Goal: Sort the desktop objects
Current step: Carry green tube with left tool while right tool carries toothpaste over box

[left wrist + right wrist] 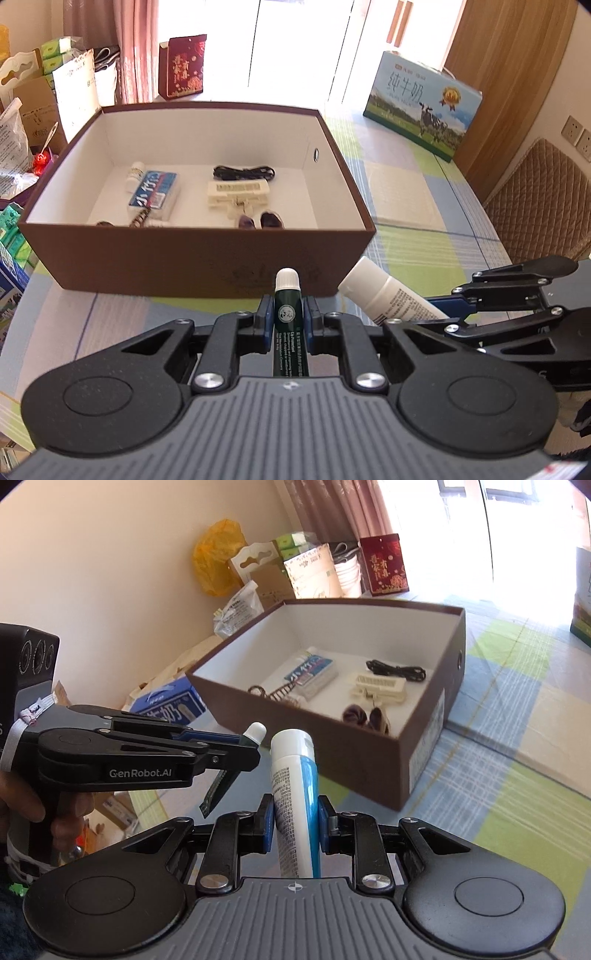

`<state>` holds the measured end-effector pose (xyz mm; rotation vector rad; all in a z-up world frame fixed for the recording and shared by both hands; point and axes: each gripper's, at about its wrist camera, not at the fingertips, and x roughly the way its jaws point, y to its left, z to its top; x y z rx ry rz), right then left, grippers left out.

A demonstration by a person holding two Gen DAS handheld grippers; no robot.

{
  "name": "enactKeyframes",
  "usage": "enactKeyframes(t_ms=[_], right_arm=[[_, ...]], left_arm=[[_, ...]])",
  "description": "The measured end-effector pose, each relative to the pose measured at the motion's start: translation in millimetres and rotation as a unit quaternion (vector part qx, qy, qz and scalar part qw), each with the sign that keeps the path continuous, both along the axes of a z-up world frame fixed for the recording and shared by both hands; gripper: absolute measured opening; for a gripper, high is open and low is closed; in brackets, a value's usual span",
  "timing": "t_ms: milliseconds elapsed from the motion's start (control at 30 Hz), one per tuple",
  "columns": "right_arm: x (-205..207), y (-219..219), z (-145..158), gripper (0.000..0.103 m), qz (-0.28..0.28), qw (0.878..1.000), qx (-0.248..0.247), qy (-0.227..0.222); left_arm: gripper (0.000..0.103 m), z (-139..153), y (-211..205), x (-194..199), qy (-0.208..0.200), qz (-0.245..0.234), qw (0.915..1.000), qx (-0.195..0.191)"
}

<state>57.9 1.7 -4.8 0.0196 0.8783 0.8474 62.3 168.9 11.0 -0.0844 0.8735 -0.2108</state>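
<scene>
Both claws loaded, box ahead.
I am holding green tube (287,317) in left claw (287,321), white tube (295,805) in right claw (295,825); both tubes are pointing toward brown box (199,258), left claw nearer.

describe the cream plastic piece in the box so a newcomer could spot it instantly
Start at the open brown box on the checked tablecloth. On its white floor, right of centre, the cream slotted plastic clip lies flat, just in front of a coiled black cable. It is the only pale, ribbed, rectangular piece; the blue-and-white pack lies to its left.

Matt brown cardboard box (192,258), glossy plastic tube (295,794), smooth checked tablecloth (424,206).
</scene>
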Motion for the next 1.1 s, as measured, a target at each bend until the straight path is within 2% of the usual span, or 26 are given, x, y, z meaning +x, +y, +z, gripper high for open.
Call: enactKeyframes(t_ms=[233,500,633,767,1100], right_arm=[[34,26,21,0.020,-0.026,0.999,0.020,-0.017],[85,65,30,0.020,-0.059,0.998,0.015,-0.028],[112,84,20,0.020,-0.080,0.997,0.002,-0.013],[136,102,11,0.020,-0.097,0.995,-0.009,0.001],[182,138,-18,0.020,-0.140,0.989,-0.033,0.043]], left_arm=[[0.012,25,32,19,-0.035,0.008,0.9992,-0.016],[0.012,43,75,66,-0.076,0.029,0.9967,-0.008],[0.012,39,96,94,-0.070,0.035,0.9969,0.001],[0.012,29,116,124,-0.058,0.042,0.9970,0.030],[0.012,-17,152,189,0.012,0.040,0.9977,0.054]])
